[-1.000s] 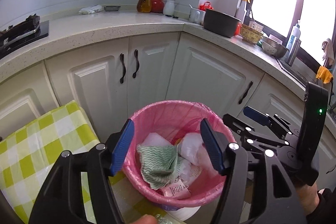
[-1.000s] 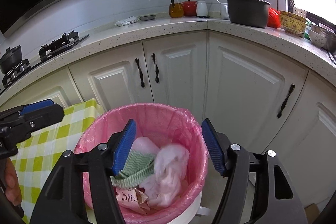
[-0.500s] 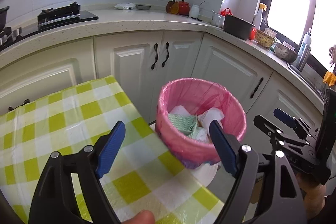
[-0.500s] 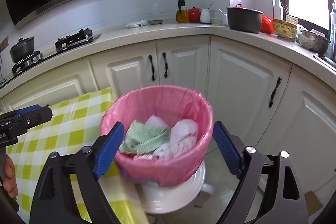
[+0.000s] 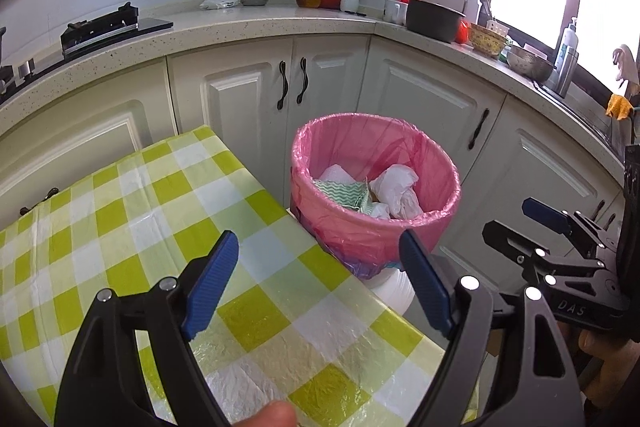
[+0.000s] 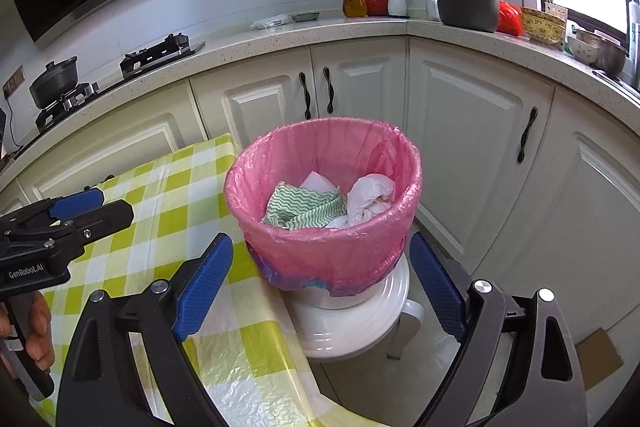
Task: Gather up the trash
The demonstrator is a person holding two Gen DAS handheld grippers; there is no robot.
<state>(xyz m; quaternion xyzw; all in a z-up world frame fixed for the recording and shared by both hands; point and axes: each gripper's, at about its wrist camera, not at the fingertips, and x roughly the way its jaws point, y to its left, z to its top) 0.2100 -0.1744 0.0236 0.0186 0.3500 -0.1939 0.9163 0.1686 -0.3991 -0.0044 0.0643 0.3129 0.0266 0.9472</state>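
Standing over the checked tablecloth (image 5: 120, 227), with white cabinets (image 6: 472, 131) behind, the person should sweep it for leftover scraps; the pink-lined bin (image 6: 320, 199) on its white stool (image 6: 352, 323) already holds crumpled trash (image 6: 370, 201), and left gripper (image 5: 320, 287) and right gripper (image 6: 320, 287) both gape, empty

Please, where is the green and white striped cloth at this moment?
In both wrist views the striped cloth lies inside the pink-lined bin, on its left side beside crumpled white paper, just past the checked table's edge.
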